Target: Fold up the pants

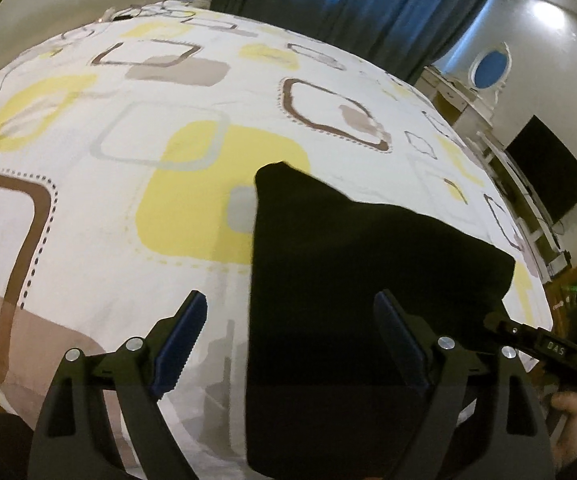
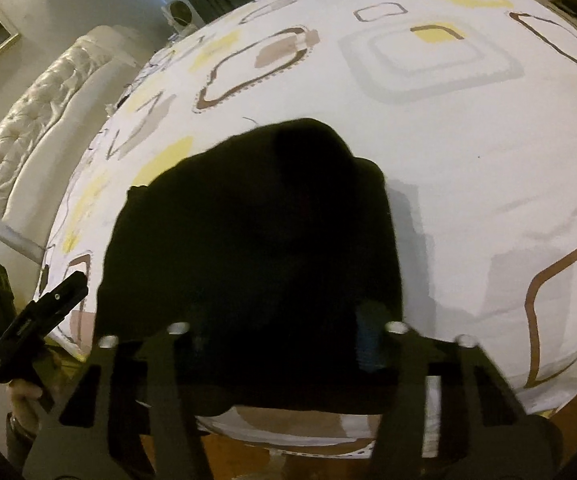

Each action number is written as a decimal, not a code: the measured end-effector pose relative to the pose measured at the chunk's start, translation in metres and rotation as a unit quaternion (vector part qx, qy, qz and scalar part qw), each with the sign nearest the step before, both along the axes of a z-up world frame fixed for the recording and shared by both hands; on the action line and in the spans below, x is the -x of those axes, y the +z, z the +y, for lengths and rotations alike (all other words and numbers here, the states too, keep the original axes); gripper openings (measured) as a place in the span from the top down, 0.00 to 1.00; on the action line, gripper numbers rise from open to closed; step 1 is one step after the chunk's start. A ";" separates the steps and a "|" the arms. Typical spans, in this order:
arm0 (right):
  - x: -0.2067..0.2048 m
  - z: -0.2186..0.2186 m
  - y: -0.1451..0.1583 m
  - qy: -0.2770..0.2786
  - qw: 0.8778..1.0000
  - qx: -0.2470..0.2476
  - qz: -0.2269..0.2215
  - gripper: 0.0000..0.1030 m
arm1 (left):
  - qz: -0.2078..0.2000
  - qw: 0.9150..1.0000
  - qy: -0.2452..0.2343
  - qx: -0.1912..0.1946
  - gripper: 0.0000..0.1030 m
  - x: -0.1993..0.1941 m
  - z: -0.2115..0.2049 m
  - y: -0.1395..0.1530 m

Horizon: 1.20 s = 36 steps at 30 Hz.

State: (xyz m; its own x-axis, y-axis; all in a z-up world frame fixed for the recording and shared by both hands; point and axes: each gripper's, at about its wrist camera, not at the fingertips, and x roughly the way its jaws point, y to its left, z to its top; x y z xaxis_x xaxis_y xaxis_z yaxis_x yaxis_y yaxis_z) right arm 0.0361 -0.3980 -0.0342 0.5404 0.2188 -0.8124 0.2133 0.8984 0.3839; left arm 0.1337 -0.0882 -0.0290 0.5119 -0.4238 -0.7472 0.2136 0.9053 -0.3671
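Observation:
The black pants (image 1: pixel 352 288) lie folded into a compact rectangle on the patterned bedsheet (image 1: pixel 128 184), near the bed's front edge. My left gripper (image 1: pixel 288 332) is open above the fold's left edge, its blue-padded fingers (image 1: pixel 180 340) wide apart and empty. In the right wrist view the pants (image 2: pixel 256 240) fill the middle. My right gripper (image 2: pixel 276 344) hovers over their near edge, fingers spread and empty; its left finger is hard to see against the black cloth. Each gripper shows in the other's view, the right gripper (image 1: pixel 548 352) and the left gripper (image 2: pixel 36 328).
A white tufted headboard (image 2: pixel 36 120) borders the bed. Blue curtains (image 1: pixel 348 8), a white dresser with oval mirror (image 1: pixel 488 68) and a dark screen (image 1: pixel 548 168) stand beyond the bed. Wooden floor (image 2: pixel 288 456) shows below the bed edge.

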 end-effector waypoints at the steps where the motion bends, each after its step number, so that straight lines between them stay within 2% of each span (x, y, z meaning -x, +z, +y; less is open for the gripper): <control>1: 0.001 -0.002 -0.001 -0.001 1.000 0.003 0.001 0.67 | 0.002 1.000 0.001 0.000 0.18 0.001 0.001 -0.001; 3: 0.001 -0.006 -0.001 -0.001 1.000 -0.003 -0.002 0.80 | 0.005 1.000 0.002 0.002 0.18 0.001 0.003 -0.005; 7: 0.006 -0.010 0.004 0.003 1.000 -0.014 -0.017 0.90 | 0.006 1.000 0.001 0.004 0.18 0.002 0.003 -0.008; 10: 0.010 -0.017 0.005 -0.002 0.999 -0.033 -0.027 0.90 | 0.008 1.000 0.000 0.008 0.18 0.002 0.004 -0.009; 15: 0.019 -0.035 -0.010 -0.027 0.997 -0.065 -0.025 0.90 | 0.011 1.000 -0.006 0.010 0.18 0.002 0.002 -0.011; 25: 0.025 -0.048 -0.032 -0.041 0.994 -0.095 -0.026 0.90 | 0.019 1.000 -0.013 0.004 0.18 0.002 -0.004 -0.016; 28: 0.027 -0.057 -0.044 -0.048 0.990 -0.133 -0.026 0.90 | 0.022 1.000 -0.014 0.004 0.18 0.001 -0.004 -0.018; 31: 0.031 -0.069 -0.057 -0.059 0.980 -0.189 -0.030 0.90 | 0.024 1.000 -0.013 0.005 0.18 0.001 -0.003 -0.019; 36: 0.032 -0.073 -0.062 -0.060 0.974 -0.215 -0.035 0.90 | 0.027 1.000 -0.013 0.007 0.18 0.001 -0.001 -0.022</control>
State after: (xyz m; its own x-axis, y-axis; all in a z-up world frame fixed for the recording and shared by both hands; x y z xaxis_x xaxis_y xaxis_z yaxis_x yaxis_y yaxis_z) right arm 0.0040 -0.4711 -0.0965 0.6346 0.4626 -0.6191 0.2670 0.6205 0.7373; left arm 0.1331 -0.0893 -0.0506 0.4597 -0.4464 -0.7677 0.2160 0.8947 -0.3909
